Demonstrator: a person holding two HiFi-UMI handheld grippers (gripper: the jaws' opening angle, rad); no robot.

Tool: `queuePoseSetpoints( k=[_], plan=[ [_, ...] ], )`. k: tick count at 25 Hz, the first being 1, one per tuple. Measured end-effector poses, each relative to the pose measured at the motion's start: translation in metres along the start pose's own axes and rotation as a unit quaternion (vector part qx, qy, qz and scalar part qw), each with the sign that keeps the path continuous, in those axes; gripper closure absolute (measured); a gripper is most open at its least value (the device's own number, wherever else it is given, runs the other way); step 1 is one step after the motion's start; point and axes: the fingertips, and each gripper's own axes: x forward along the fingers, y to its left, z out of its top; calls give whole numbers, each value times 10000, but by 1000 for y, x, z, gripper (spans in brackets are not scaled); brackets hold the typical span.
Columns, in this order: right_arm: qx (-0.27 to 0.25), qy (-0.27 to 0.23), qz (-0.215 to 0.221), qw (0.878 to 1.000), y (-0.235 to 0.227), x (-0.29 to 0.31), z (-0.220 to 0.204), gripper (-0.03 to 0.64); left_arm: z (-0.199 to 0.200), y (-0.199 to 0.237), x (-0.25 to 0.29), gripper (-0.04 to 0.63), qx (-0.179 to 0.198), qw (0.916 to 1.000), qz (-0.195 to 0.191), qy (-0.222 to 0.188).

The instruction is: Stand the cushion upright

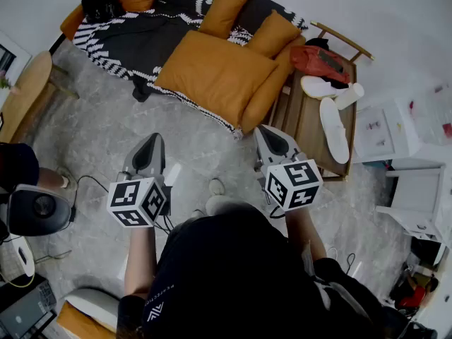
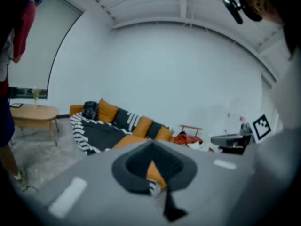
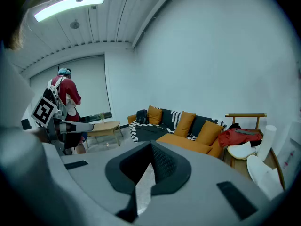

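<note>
A large orange cushion [image 1: 215,73] lies flat on the seat of the sofa [image 1: 134,37]; it also shows in the left gripper view [image 2: 127,141] and in the right gripper view [image 3: 186,142]. Two smaller orange cushions [image 1: 224,9] [image 1: 272,34] lean against the sofa's back. My left gripper [image 1: 150,141] [image 2: 151,144] and right gripper [image 1: 272,134] [image 3: 151,143] hang side by side over the floor, short of the sofa's front edge. Both point at the sofa, shut, with nothing between the jaws.
A wooden side table [image 1: 304,119] to the sofa's right carries a red bag [image 1: 321,61] and white items [image 1: 332,129]. A round wooden table [image 1: 25,90] stands at the left. A person in red [image 3: 66,98] is beyond it. Cables lie on the floor [image 1: 85,182].
</note>
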Motion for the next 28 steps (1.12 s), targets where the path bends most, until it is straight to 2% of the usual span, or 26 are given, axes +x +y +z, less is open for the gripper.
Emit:
queuePoseSetpoints(
  k=[3,8,16,19,23,28],
  plan=[
    [79,-22,61,9999,-9,8,3,624,-2,-1,12,588,-50,10000,24,20],
    [315,10,208,9993,-26,24,4,623,-11,-4,34,589,-50,9996,76,285],
    [118,306,487,9983,-47,51,-6,623,-18,-10,57,588,-154,9990,65,408],
    [42,357,465,9983,-54,59,-8,623,-22,-8,61,588,-274,9986,54,455],
    [92,402,432,9982,-61,67,-13,623,-30,-1,66,589,-180,9979,203,582],
    [111,493,517,9974,-57,77,-16,623,-29,6,74,589,-220,9979,158,586]
  ],
)
